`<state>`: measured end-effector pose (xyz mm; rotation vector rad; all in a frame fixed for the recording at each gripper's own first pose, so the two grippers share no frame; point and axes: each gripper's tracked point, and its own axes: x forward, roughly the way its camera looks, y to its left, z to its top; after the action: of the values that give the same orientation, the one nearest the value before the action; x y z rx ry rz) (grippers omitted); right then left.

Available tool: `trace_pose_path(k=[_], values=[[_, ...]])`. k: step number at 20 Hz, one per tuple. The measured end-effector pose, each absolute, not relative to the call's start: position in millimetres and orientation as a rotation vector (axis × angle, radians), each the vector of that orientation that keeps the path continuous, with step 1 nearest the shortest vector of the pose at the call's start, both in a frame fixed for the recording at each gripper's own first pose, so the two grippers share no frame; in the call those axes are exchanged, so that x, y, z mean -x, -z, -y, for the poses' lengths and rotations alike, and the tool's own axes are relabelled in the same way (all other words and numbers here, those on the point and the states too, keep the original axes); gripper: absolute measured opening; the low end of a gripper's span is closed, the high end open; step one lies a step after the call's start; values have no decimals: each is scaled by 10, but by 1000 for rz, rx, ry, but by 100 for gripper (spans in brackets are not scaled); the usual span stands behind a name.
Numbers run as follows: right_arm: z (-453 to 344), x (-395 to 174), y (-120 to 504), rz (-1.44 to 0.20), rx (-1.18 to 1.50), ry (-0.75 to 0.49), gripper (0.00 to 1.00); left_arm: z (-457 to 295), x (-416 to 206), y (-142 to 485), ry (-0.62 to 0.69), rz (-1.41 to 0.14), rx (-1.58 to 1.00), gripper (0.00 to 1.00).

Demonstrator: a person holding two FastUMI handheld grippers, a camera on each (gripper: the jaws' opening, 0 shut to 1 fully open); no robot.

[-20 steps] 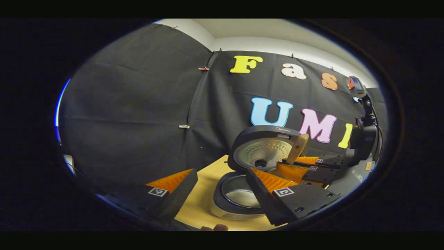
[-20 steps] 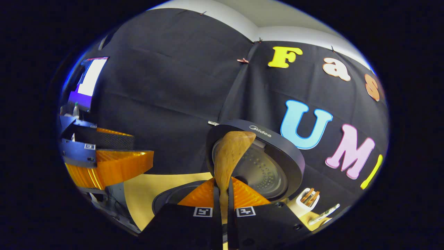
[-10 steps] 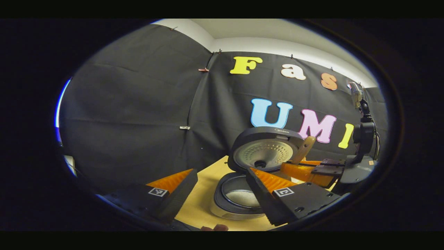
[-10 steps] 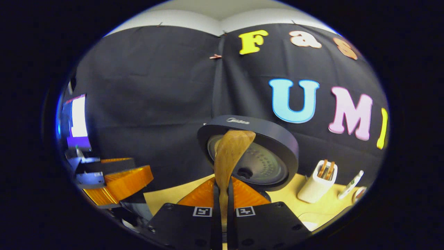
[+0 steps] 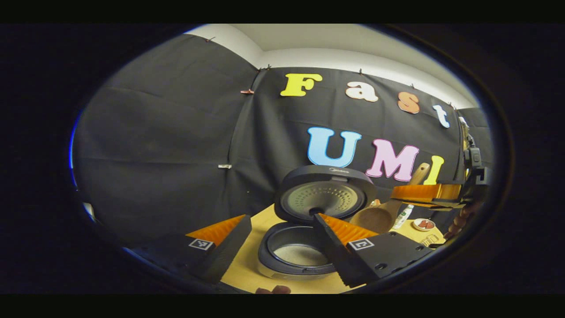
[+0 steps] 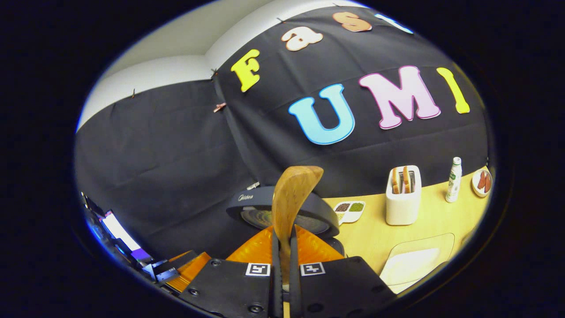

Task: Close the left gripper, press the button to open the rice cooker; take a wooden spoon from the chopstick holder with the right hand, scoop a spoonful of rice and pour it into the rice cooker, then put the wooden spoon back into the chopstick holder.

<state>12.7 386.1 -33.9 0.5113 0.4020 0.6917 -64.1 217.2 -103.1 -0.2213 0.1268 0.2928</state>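
Wood: wooden spoon (image 6: pixel 292 194), a rigid one-piece utensil; I judge it light, stiff and not fragile, with a smooth finish that could slide or twist under a loose grip.
Hold point: the handle, where the right gripper (image 6: pixel 282 247) has it now, both fingers (image 6: pixel 309 249) pressed on the shaft and the bowl standing up above them.
Spoon seen from the left: in the left gripper view the wooden spoon hangs bowl-down beside the cooker's raised lid, pinched in the right gripper.
Left gripper (image 5: pixel 273 229): fingers spread apart, nothing between them, hovering over the pot.
Rice cooker (image 5: pixel 300 247): lid up, a pale layer lying in the inner pot; a heavy, steady body that should not shift from a nudge.
Chopstick holder (image 6: pixel 402 201): white tub on the bench (image 6: pixel 375 238), well apart from the spoon, with wooden pieces standing in it; probably light enough to tip if the handle catches its rim.
Risk: a long lever in a narrow pinch, so the spoon may rotate when lowered into the holder.
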Motion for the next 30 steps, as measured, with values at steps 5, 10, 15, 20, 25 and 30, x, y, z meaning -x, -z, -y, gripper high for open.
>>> trace_pose_path(k=[5,10,15,20,25,30], values=[[-3028,-330,105,-315,-497,-593,10,-1899,520,901,-246,-112,202,92],[-2031,-553,59,-259,-468,-456,10,-1608,380,797,-205,-102,195,95],[-1000,-726,197,-230,-412,-288,10,-1348,256,712,-175,-99,177,95],[-127,-931,591,-267,-361,-157,10,-1084,189,679,-160,-109,165,95],[405,-1047,1228,-363,-322,-102,10,-887,151,641,-168,-119,154,95],[692,-1131,1988,-496,-276,-106,10,-750,144,592,-191,-124,148,95]])
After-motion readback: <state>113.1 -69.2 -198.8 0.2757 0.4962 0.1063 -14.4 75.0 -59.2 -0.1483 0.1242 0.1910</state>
